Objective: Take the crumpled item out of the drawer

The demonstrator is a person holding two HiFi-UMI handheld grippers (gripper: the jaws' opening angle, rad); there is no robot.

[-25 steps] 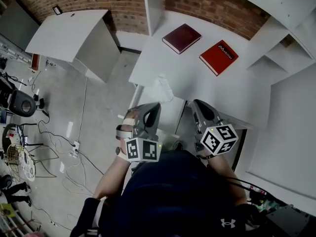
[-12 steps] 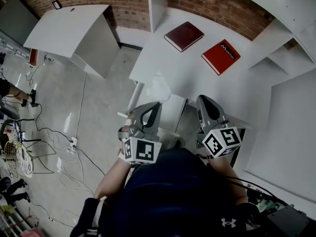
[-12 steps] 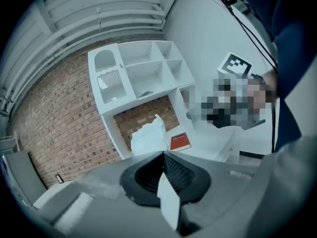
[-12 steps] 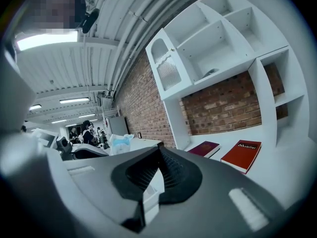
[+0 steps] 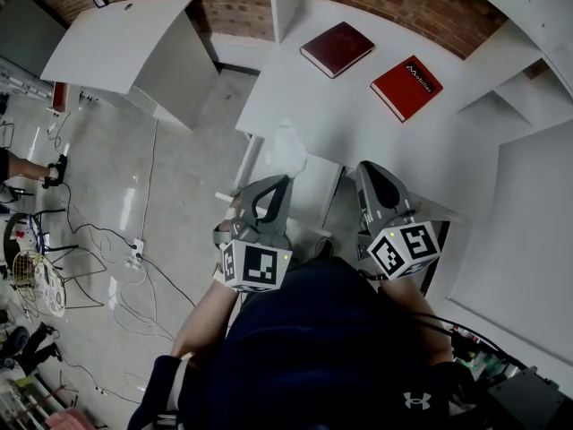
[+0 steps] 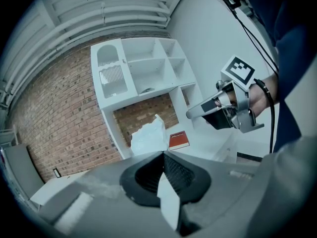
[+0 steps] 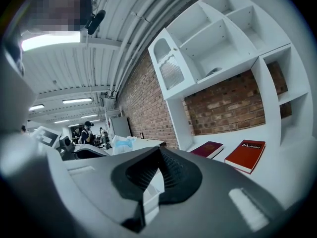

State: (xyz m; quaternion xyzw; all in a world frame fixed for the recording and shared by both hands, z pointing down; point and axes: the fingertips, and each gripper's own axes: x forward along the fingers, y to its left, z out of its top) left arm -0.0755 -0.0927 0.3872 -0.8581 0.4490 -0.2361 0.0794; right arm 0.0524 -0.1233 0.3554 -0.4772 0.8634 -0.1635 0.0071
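The crumpled white item (image 5: 288, 145) lies on top of the white desk (image 5: 421, 159), near its front left corner. In the left gripper view the crumpled item (image 6: 148, 134) stands just beyond the jaw tips. My left gripper (image 5: 284, 181) is shut and empty, held just short of the item at the desk's front edge. To its right, my right gripper (image 5: 366, 168) is also shut and empty. Between the two, under the desk edge, is a white drawer panel (image 5: 319, 197). I cannot tell how far it is open, and its inside is hidden.
A dark red book (image 5: 337, 48) and a bright red book (image 5: 406, 87) lie at the back of the desk by the brick wall. White shelving (image 5: 528, 79) rises to the right. A white side table (image 5: 125, 52) stands left, with cables on the floor (image 5: 116, 267).
Both grippers stay shut and hold about the same place at the desk's front. The head view has shifted slightly.
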